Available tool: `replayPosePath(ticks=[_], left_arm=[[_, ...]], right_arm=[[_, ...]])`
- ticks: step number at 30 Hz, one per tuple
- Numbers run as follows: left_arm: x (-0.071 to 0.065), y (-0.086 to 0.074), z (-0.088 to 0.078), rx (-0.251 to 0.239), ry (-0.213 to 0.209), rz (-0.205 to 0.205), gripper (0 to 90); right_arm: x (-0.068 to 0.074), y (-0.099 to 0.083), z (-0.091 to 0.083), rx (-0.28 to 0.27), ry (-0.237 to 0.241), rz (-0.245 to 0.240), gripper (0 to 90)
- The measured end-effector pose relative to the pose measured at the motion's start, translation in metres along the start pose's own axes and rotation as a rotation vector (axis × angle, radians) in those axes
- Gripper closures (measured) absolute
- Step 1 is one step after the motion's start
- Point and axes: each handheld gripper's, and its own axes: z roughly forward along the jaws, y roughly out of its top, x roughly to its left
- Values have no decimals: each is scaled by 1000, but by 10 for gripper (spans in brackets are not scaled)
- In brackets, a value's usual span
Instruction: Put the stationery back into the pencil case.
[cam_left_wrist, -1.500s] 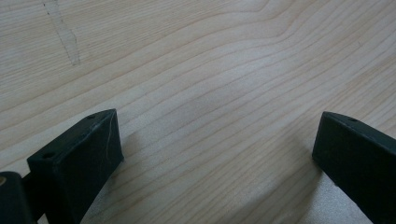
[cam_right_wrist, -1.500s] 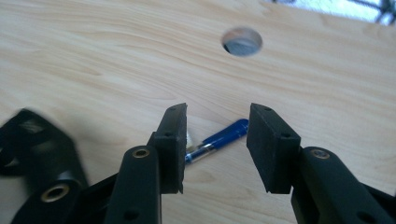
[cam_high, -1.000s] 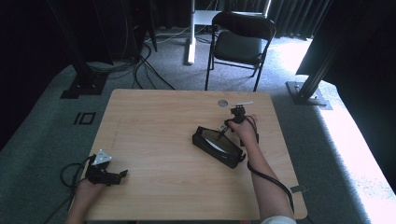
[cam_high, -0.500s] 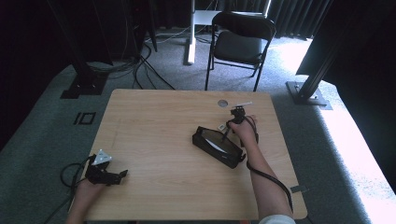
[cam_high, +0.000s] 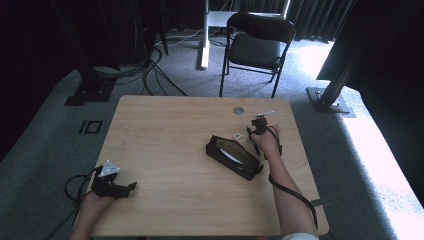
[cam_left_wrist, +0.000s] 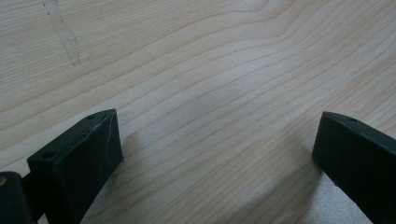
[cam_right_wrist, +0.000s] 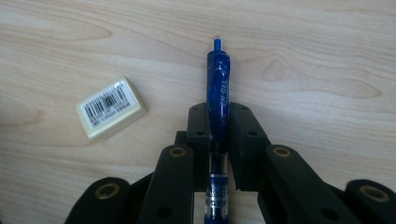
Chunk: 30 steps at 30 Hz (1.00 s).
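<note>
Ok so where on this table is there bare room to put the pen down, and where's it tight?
The wide bare stretch of table between the left gripper and the black case is free, as is the near edge below the case. It is crowded by the right gripper, shut on the blue pen: the eraser and case sit close there.

The high view looks forward and down over the whole table (cam_high: 165, 135). Each gripper view sits close above that same wood, facing along its own tongs. The eraser (cam_right_wrist: 111, 108) probably appears in the high view (cam_high: 237, 136) too, too small to confirm.
</note>
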Motion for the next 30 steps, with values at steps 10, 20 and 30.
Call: replayPosePath(ticks=[10, 20, 30], left_arm=[[0, 0, 0, 0, 0, 0, 17], [0, 0, 0, 0, 0, -1, 16], [0, 0, 0, 0, 0, -1, 16]], right_arm=[[-10, -2, -25, -27, 25, -41, 793], [-10, 1, -62, -92, 61, -98, 793], [11, 9, -106, -175, 114, -206, 793]])
